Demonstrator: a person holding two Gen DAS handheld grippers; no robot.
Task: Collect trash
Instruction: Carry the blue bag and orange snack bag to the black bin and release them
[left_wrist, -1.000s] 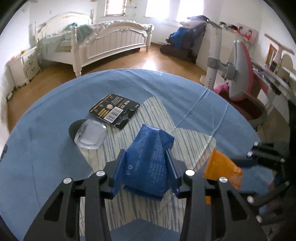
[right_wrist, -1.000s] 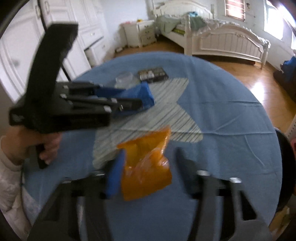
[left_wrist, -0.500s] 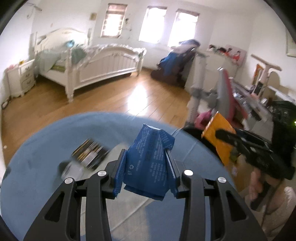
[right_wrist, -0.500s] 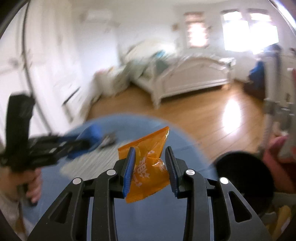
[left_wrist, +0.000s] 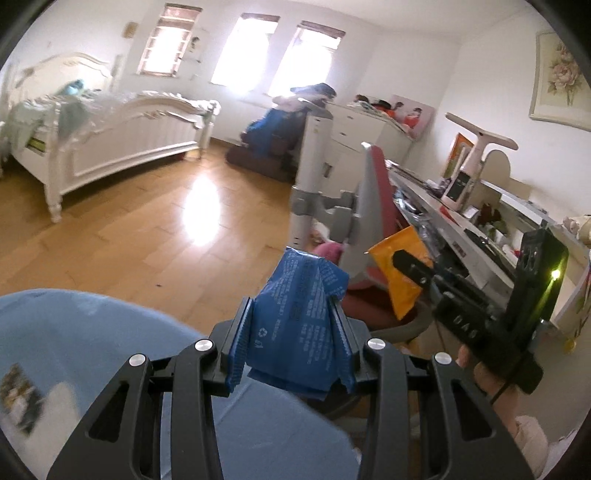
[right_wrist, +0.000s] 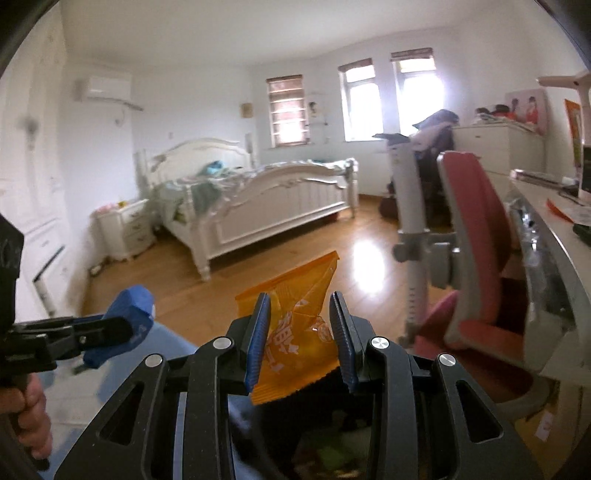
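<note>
Aloft, left gripper (left_wrist: 291, 334) jaws clamped on blue wrapper (left_wrist: 301, 321), right gripper (right_wrist: 301, 341) jaws pinching orange packet (right_wrist: 295, 325)

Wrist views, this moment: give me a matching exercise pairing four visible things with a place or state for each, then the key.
Things:
1. blue wrapper
2. orange packet
3. pink chair
4. white bed

Places or states:
A. beside the desk
B. clamped in the right gripper
C. against the far wall under the windows
D. clamped in the left gripper

Pairs: 1-D, 2-B, 3-A, 4-C
</note>
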